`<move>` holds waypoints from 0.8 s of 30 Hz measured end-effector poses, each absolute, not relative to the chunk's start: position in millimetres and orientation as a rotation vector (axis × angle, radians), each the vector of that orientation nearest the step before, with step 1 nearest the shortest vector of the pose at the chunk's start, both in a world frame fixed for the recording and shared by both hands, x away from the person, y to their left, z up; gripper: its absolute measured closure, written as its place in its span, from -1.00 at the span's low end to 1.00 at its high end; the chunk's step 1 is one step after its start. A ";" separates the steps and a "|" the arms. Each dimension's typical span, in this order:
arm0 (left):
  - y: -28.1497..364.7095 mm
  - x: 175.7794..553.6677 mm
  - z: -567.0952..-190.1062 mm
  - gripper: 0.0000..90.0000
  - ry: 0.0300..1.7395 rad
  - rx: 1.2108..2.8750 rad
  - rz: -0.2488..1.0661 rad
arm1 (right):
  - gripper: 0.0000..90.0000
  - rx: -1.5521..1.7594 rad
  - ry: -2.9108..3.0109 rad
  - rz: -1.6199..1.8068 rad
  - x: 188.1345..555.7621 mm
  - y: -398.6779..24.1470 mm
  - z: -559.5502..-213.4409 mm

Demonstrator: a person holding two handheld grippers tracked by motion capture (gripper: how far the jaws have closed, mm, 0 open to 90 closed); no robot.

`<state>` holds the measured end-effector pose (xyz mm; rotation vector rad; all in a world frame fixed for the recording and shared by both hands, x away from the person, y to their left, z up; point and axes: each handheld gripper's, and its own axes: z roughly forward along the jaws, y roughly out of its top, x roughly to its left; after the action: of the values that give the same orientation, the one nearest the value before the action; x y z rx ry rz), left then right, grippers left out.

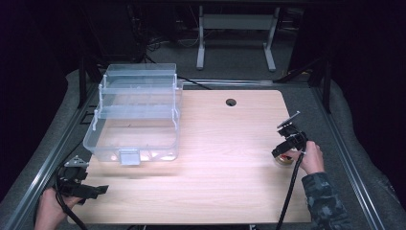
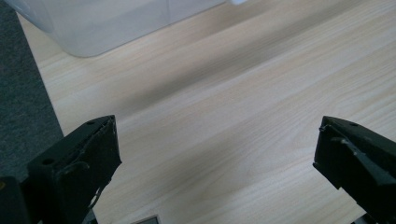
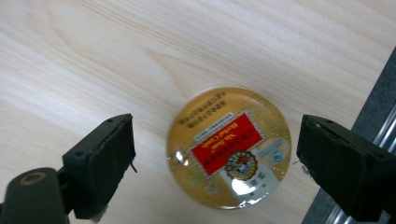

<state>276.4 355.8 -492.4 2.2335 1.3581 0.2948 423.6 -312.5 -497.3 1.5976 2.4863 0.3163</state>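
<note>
A round tin (image 3: 229, 147) with a gold lid and a red label lies flat on the wooden table (image 1: 220, 158) near its right edge. In the high view the tin (image 1: 286, 161) peeks out under my right gripper (image 1: 287, 149). My right gripper (image 3: 215, 140) points down over the tin, open, with one jaw on each side and a gap to both pads. My left gripper (image 1: 95, 190) rests at the table's front left corner. In its own view my left gripper (image 2: 217, 140) stands open over bare wood with nothing between its jaws.
A clear plastic tiered box (image 1: 136, 115) with its lid trays folded open stands on the left half of the table; its corner (image 2: 107, 23) shows ahead of the left gripper. A cable hole (image 1: 231, 102) sits at the back. Grey carpet and metal rails (image 1: 344, 158) border the table.
</note>
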 end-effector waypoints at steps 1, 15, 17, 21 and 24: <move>356.1 276.9 -489.9 -0.99 1.362 2.231 0.296 | -0.79 1.598 2.486 0.316 423.6 -312.5 -497.3; 363.3 299.7 -449.7 -1.00 1.337 2.252 0.288 | -1.00 1.463 2.555 0.522 391.8 -280.2 -487.6; 364.4 304.8 -443.7 -1.00 1.340 2.256 0.286 | -1.00 1.438 2.505 0.454 386.0 -274.4 -488.1; 366.9 315.1 -430.0 -1.00 1.342 2.258 0.288 | -1.00 1.391 2.516 0.486 374.6 -264.2 -491.0; 370.6 325.0 -421.1 -0.99 1.353 2.251 0.288 | -0.99 1.358 2.533 0.526 367.5 -256.7 -491.6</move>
<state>325.0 370.6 -421.1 2.2510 1.3533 0.2881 367.5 -256.7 -491.6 1.3575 2.5333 0.5264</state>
